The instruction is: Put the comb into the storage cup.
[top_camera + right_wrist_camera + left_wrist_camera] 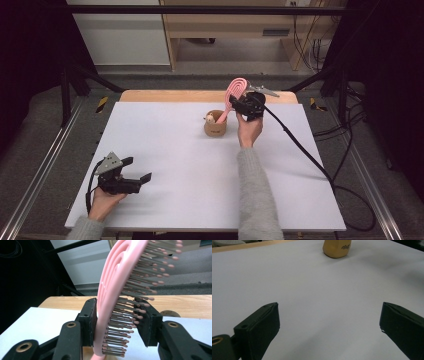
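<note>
A pink hairbrush stands with its handle in a small tan cup at the back middle of the white table. My right gripper is around the brush head. In the right gripper view the brush leans its back on the left pad, while the bristle tips stand just off the right pad; the jaws are slightly parted. My left gripper rests low at the front left, open and empty. The left gripper view has its jaws wide apart over bare table, the cup far ahead.
A small pale object sits in the cup beside the brush handle. The right gripper's cable trails across the table to the right edge. A wooden strip borders the far side of the table.
</note>
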{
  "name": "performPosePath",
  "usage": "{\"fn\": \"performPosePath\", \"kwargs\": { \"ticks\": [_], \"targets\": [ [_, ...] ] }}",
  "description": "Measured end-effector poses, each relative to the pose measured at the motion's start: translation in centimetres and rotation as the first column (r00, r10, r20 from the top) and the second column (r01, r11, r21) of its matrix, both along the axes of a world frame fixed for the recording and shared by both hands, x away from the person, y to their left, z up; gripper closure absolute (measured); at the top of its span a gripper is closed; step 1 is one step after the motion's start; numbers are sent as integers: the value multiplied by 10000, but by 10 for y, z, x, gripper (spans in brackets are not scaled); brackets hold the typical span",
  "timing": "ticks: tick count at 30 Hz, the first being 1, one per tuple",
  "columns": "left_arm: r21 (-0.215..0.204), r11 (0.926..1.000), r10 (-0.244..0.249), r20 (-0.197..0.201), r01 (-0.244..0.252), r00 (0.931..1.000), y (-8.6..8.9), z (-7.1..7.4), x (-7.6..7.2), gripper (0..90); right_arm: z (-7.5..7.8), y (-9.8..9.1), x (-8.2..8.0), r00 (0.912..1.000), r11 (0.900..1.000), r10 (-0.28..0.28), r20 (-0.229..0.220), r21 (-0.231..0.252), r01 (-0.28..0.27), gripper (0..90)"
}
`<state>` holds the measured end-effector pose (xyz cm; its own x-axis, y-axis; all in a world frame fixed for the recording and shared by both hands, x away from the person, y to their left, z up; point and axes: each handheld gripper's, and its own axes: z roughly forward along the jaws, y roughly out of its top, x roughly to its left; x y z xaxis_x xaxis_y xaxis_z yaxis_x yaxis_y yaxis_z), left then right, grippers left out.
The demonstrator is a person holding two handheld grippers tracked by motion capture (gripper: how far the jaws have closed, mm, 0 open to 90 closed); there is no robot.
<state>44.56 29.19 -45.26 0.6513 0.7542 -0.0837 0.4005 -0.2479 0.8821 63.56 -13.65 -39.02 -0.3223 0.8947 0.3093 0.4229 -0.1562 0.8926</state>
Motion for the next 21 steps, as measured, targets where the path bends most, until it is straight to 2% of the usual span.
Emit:
{"fn": "performPosePath", "kwargs": {
  "ticks": [2, 7, 12, 19, 21],
  "targets": [
    [28, 10000, -2, -7, 2, 10000, 0, 0, 0, 27, -1, -2, 0, 10000, 10000, -20, -45, -84, 20, 522],
    [46, 10000, -7, -24, 7, 10000, -1, 0, 0, 27, -4, -7, -1, 9999, 9999, 68, -111, 116, -67, 507],
    [48, 10000, 3, -26, -2, 10000, -1, -1, 0, 27, -5, -8, -2, 9997, 9999, 48, -221, -146, -52, 473],
    [61, 10000, -8, -20, 8, 10000, 0, 0, 0, 27, -4, -8, -7, 9997, 9994, 182, -188, -303, -188, 407],
    [62, 10000, -8, -21, 8, 10000, -1, 0, 0, 27, -3, -8, -10, 9999, 9988, 149, -71, -467, -152, 361]
  ]
}}
